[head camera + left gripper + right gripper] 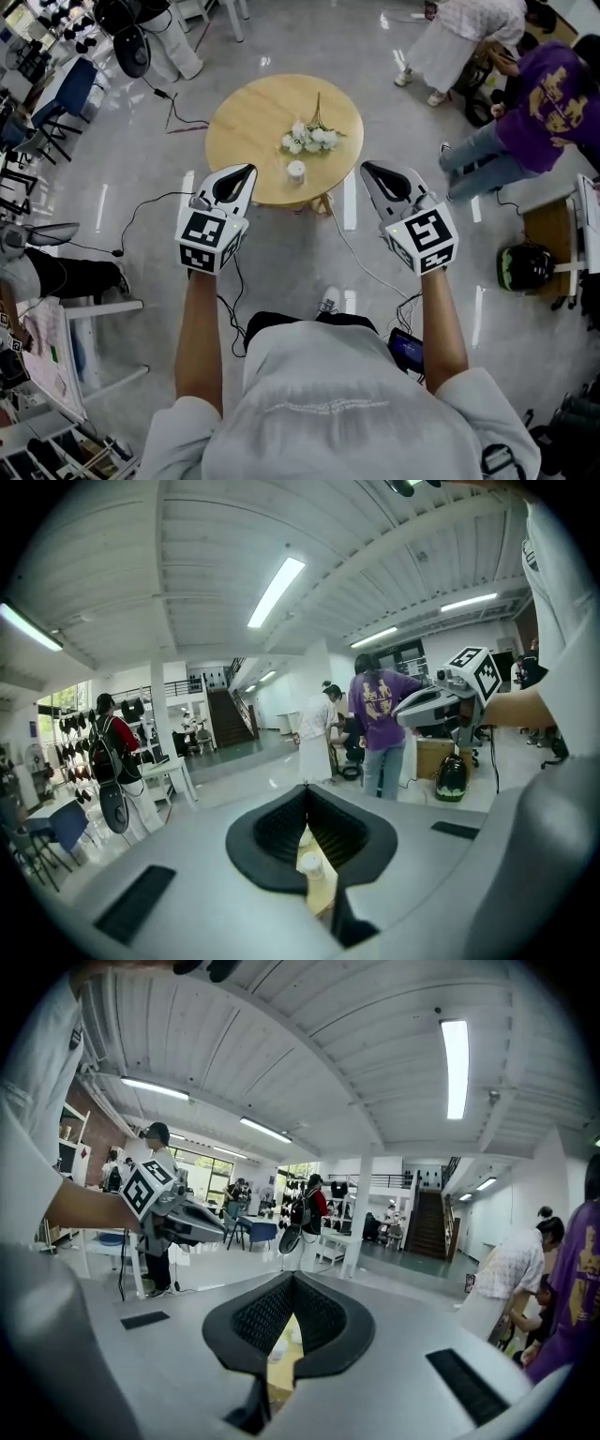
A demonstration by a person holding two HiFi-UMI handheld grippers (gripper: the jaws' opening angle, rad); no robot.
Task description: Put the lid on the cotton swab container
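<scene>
The small white cotton swab container [296, 172] stands on the round wooden table [244, 117], near its front edge, just in front of a bunch of white flowers [309, 138]. I cannot make out a separate lid. My left gripper [247, 171] hangs in the air left of the container, shut and empty. My right gripper [367, 168] hangs to its right, tips together, also empty. In the left gripper view the shut gripper [307, 789] shows the container [312, 863] through the slit below its tips. The right gripper [292, 1277] shows the table [279, 1335] the same way.
Cables [141, 211] run across the grey floor around the table. Two people [544, 98] bend over at the back right, near a dark bag [525, 265]. Chairs and a white rack [94, 328] stand at the left.
</scene>
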